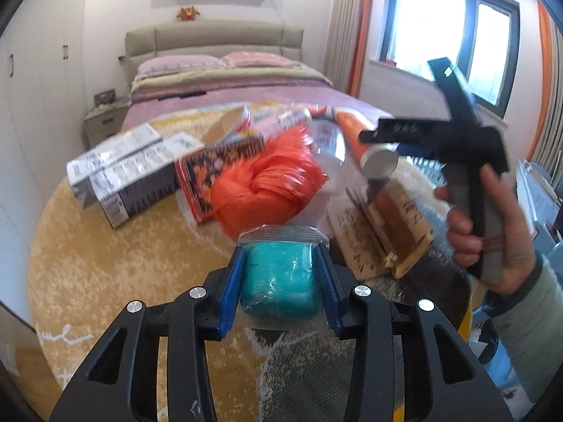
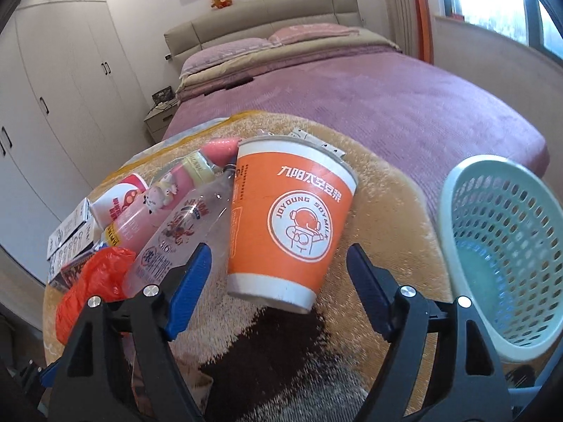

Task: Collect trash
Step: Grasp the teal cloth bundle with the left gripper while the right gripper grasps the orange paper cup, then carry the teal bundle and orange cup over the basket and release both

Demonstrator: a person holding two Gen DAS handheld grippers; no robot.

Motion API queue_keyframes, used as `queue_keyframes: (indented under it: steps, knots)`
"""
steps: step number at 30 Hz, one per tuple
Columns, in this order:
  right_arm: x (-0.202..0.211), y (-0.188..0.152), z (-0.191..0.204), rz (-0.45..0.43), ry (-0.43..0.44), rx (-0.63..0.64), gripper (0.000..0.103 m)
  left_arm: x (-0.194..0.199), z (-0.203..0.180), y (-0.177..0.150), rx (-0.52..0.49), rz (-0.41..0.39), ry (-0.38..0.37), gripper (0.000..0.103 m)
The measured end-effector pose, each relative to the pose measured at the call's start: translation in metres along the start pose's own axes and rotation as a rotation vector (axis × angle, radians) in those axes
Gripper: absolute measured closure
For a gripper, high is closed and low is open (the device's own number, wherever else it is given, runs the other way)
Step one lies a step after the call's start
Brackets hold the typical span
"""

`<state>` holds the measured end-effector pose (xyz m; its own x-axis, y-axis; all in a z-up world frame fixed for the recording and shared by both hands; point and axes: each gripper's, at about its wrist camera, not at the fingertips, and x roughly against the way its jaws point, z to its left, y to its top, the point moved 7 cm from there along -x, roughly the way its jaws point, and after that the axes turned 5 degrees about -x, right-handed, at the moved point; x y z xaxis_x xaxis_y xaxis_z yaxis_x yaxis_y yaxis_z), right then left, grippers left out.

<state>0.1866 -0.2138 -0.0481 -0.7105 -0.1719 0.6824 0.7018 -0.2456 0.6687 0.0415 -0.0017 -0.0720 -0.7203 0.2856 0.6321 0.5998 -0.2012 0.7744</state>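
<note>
Currently your right gripper (image 2: 278,277) is spread, the cup (image 2: 288,225) upright between its fingers; the basket (image 2: 499,246) lies to its right. Your left gripper (image 1: 281,263) pinches the teal bag (image 1: 279,281).

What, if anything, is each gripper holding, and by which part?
The left gripper clamps a teal block in a clear zip bag by its two sides. The right gripper holds nothing; its jaws stand open around the orange paper cup.

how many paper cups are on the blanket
2: a big orange paper cup tilted between the right gripper's open fingers, and a red-and-white paper cup on its side behind the clear bottle. More may be hidden.
</note>
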Motion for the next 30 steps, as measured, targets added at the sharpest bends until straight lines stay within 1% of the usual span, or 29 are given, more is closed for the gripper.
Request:
queue_keyframes:
  steps: [2,5,6,7,9,13,17,23,26,30]
  knots:
    - [-0.005,0.001,0.000,0.013,0.012,-0.017,0.028,0.001,-0.001,0.006,0.003,-0.013,-0.004,0.065]
    - [-0.015,0.003,-0.003,0.041,-0.003,-0.032,0.028,0.002,-0.005,0.015,-0.001,-0.024,-0.008,0.065]
    - [-0.018,0.003,-0.004,0.054,0.012,-0.046,0.029,0.003,-0.006,0.017,-0.003,-0.027,-0.008,0.065]
    - [-0.018,0.003,-0.004,0.057,0.024,-0.053,0.036,0.003,-0.007,0.018,-0.007,-0.031,-0.009,0.065]
    - [-0.016,0.003,-0.005,0.053,0.034,-0.050,0.037,0.004,-0.011,0.022,-0.014,-0.039,-0.013,0.065]
    - [0.003,-0.001,-0.010,0.008,0.053,-0.040,0.037,0.001,-0.020,0.032,-0.031,-0.057,-0.024,0.065]
    - [0.026,-0.001,-0.017,-0.046,0.055,-0.035,0.038,0.000,-0.033,0.047,-0.055,-0.082,-0.044,0.065]
    - [0.062,0.006,-0.037,-0.122,0.019,-0.027,0.038,-0.010,-0.064,0.077,-0.079,-0.108,-0.121,0.065]
    - [0.084,0.011,-0.062,-0.174,-0.025,-0.045,0.038,-0.019,-0.086,0.093,-0.113,-0.117,-0.137,0.065]
    - [0.108,0.016,-0.105,-0.227,-0.119,-0.082,0.038,-0.034,-0.126,0.112,-0.150,-0.119,-0.185,0.065]
